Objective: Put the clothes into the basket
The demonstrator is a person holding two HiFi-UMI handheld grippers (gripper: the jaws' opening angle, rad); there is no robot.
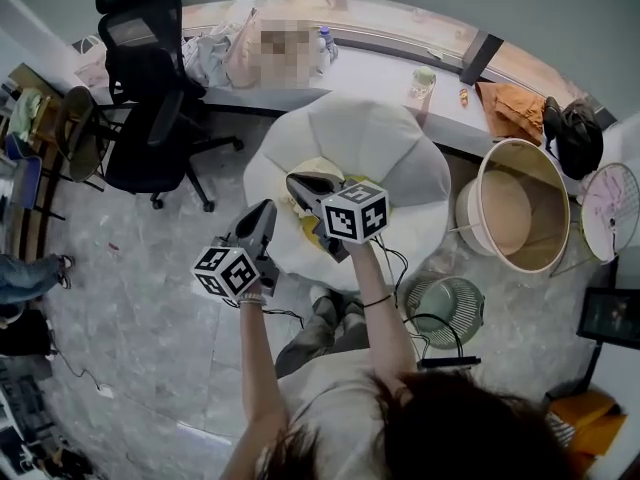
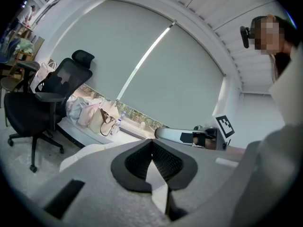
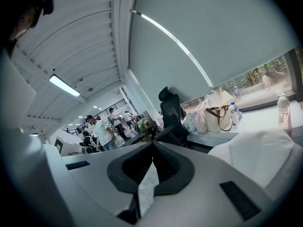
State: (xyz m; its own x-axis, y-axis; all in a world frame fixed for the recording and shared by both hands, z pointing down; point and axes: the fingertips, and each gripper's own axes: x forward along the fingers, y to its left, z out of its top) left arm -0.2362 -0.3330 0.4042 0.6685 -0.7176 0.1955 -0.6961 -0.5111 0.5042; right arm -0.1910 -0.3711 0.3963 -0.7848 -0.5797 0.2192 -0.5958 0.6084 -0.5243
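Observation:
A pale yellow garment [image 1: 312,171] lies crumpled on top of a white beanbag [image 1: 390,138] in front of me. My right gripper [image 1: 300,183] hangs just above it, jaws shut and empty [image 3: 152,145]. My left gripper [image 1: 263,216] is at the beanbag's left edge, lower and nearer to me, also shut with nothing in it [image 2: 152,142]. The left gripper view catches the right gripper [image 2: 159,133] reaching in from the right. The round beige basket [image 1: 483,183] stands on the floor to the right of the beanbag, its inside bare as far as I can see.
A black office chair [image 1: 150,98] stands to the left. Behind the beanbag a window counter [image 1: 370,68] carries bags [image 1: 235,53], an orange cloth [image 1: 510,108] and a black bag [image 1: 575,133]. A green fan [image 1: 445,308] lies on the floor by my right side. Several people [image 3: 102,131] stand far off.

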